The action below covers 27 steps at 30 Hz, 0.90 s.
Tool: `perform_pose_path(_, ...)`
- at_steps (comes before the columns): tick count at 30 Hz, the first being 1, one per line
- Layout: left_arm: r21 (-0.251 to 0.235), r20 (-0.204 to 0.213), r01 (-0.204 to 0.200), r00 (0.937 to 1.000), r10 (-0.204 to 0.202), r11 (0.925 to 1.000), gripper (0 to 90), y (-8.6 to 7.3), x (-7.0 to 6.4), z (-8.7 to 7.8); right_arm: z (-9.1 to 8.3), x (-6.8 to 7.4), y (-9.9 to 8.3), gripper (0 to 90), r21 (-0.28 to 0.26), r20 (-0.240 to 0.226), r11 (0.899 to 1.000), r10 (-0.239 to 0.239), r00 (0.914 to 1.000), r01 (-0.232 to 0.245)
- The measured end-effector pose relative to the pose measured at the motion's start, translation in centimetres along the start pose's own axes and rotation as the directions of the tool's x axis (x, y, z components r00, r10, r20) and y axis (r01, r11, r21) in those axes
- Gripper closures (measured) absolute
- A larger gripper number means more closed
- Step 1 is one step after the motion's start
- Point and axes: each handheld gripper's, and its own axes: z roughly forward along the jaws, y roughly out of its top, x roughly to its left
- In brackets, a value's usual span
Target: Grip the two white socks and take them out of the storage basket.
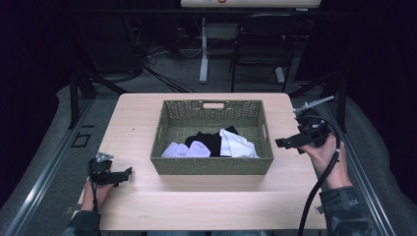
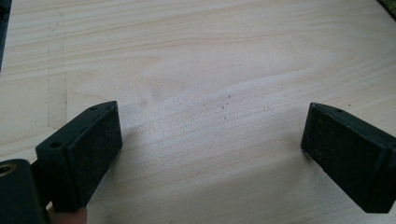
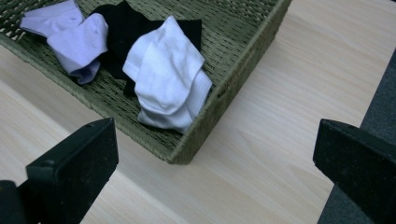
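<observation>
The pale wooden worktop (image 1: 206, 201) carries a woven basket (image 1: 211, 166) at its middle, set square to the person so both arms can reach it alike. Inside, toward the near wall, lies a small heap of socks, probably gathered there for sorting or pairing: a black sock (image 1: 212, 140) in the middle, a bright white sock (image 1: 237, 145) at its right against the right-hand wall, and two pale lilac socks (image 1: 187, 150) at its left.

The right tongs (image 1: 295, 141) hover just off the basket's right wall, raised above the worktop and pointed toward it. They are released, jaws spread wide with nothing between them. In the right gripper view the white sock (image 3: 168, 74) sits just ahead, beyond the basket's corner (image 3: 187, 151), so it looks the nearest thing to take.

The left tongs (image 1: 118, 176) rest low at the near left of the worktop, well apart from the basket. They too are released and empty, jaws wide over bare wood (image 2: 210, 93), seemingly waiting.
</observation>
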Motion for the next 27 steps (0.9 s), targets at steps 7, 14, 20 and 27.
perform_pose_path(7, 0.000, 0.000, 0.000, 1.0000, 0.000, 1.0000, 5.1, 0.0, 0.0, 0.0, 0.2, 0.7, 3.3, 0.0, 0.009, -0.032, 0.999, -0.032, 0.9990, 0.033)
perform_pose_path(14, 0.000, 0.000, 0.000, 1.0000, 0.000, 1.0000, 5.1, 0.0, 0.0, 0.0, 1.7, 1.7, 6.1, 0.0, 0.052, -0.050, 0.996, -0.072, 0.9961, 0.075)
perform_pose_path(20, 0.000, 0.000, 0.000, 1.0000, 0.000, 1.0000, 5.2, 0.0, 0.0, 0.0, 3.6, 2.4, 7.8, 0.0, 0.096, -0.074, 0.990, -0.094, 0.9928, 0.101)
perform_pose_path(27, 0.000, 0.000, 0.000, 1.0000, 0.000, 1.0000, 5.2, 0.0, 0.0, 0.0, 5.7, 3.3, 9.2, 0.0, 0.136, -0.093, 0.983, -0.107, 0.9899, 0.119)
